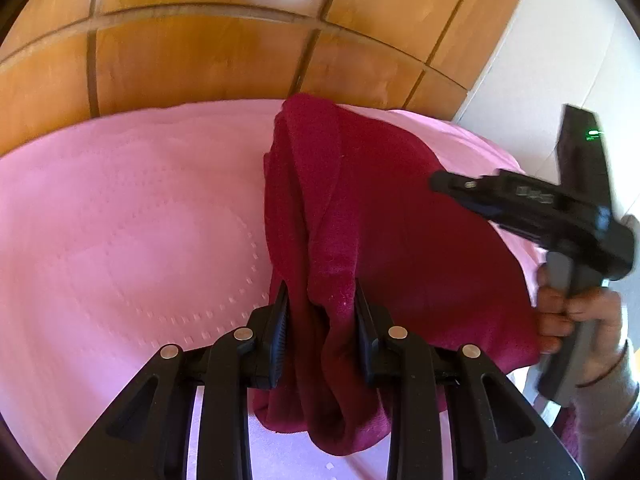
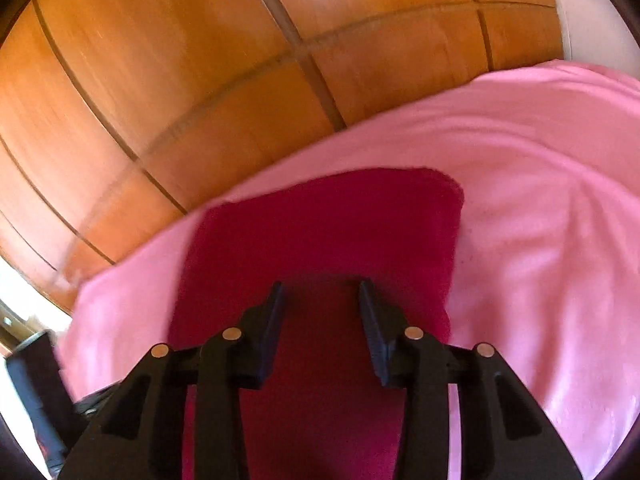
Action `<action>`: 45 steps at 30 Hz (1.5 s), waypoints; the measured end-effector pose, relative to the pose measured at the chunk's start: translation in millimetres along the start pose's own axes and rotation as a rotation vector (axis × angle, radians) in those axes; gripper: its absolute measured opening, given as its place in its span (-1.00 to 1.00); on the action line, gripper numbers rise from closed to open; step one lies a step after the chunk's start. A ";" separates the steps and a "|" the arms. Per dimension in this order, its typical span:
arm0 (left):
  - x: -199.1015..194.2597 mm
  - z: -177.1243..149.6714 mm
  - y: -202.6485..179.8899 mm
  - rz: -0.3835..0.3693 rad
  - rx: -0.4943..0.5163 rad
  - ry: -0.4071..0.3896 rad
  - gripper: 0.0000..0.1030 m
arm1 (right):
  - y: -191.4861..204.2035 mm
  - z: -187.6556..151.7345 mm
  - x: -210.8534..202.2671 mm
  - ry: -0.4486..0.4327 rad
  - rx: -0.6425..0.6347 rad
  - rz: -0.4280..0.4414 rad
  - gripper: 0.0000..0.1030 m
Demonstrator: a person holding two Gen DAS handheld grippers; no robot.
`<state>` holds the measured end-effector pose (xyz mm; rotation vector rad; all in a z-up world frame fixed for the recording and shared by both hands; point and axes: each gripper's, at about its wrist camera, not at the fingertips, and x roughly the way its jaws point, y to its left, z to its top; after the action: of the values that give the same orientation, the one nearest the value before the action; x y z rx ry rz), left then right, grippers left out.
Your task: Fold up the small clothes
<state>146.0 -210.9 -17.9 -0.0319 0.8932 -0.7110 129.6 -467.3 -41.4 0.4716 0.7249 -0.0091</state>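
A dark red fleece garment (image 1: 384, 216) lies on a pink bedspread (image 1: 132, 216). My left gripper (image 1: 322, 300) is shut on a bunched fold of it, with cloth hanging down between the fingers. My right gripper (image 1: 440, 182) shows at the right of the left wrist view, held by a hand above the garment's flat part. In the right wrist view the right gripper (image 2: 320, 292) is open and empty, just above the flat red garment (image 2: 320, 220), which has a squared far edge.
The pink bedspread (image 2: 540, 200) covers the whole work surface and is wrinkled at the right. Behind it stands a wooden panelled wardrobe (image 1: 192, 60) (image 2: 180, 80). A white wall (image 1: 540, 80) is at the far right.
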 end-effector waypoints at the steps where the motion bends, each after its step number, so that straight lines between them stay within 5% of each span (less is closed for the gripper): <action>1: 1.6 -0.1 1.6 0.000 -0.015 0.001 -0.46 | -0.3 0.3 4.2 0.001 0.010 -0.009 -0.26; 5: -3.1 0.2 -1.1 0.031 -0.038 -0.010 -0.37 | 11.8 0.2 1.9 0.005 -0.022 -0.041 -0.25; 10: -16.5 -1.7 -1.9 0.081 -0.040 -0.027 -0.22 | 12.9 -5.7 -29.7 -0.061 -0.040 -0.006 0.02; 17: -23.9 -12.6 -3.1 0.144 -0.035 -0.045 -0.16 | 35.1 -59.5 -79.1 -0.089 -0.132 0.023 -0.08; 23: -15.6 -14.7 3.3 0.176 -0.047 -0.043 0.04 | 57.6 -119.2 -69.8 -0.052 -0.234 -0.080 -0.07; 28: -33.5 -18.7 -3.9 0.207 -0.038 -0.085 0.08 | 62.4 -130.6 -55.6 -0.058 -0.258 -0.146 -0.05; 45: -93.7 -49.0 -20.4 0.298 -0.018 -0.206 0.22 | 74.7 -140.2 -93.2 -0.141 -0.182 -0.250 0.66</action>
<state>60.3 -159.7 22.6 0.0123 0.6882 -0.4132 -17.2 -356.0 -42.0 0.2021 0.6355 -0.2068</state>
